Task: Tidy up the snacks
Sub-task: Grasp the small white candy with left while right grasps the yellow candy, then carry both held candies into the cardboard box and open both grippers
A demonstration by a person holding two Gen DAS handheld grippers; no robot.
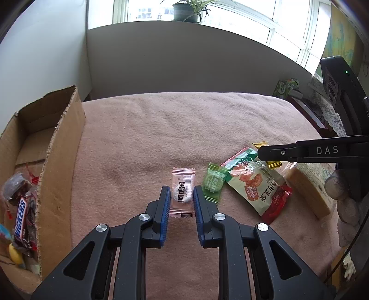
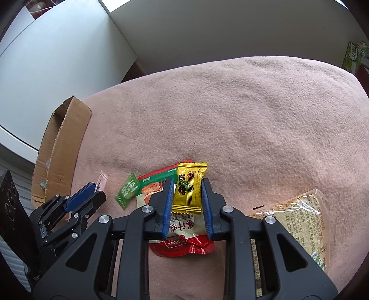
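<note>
Slippage is the main risk: the left gripper (image 1: 182,196) is clenched on a thin pink candy wrapper (image 1: 182,192) and the right gripper (image 2: 187,195) on a yellow candy (image 2: 190,187), both pinched by crinkly film that could slide free on the way to the cardboard box (image 1: 60,147) at the left. A lesser risk, I judge, is the yellow candy dragging the large red-and-green snack pouch (image 2: 182,240) beneath it, or the pink wrapper nudging the green candy (image 1: 213,182) just beside it. All lie on a pink blanket (image 1: 175,129). Behind stand a pale wall, bright windows and a potted plant (image 1: 188,10).
</note>
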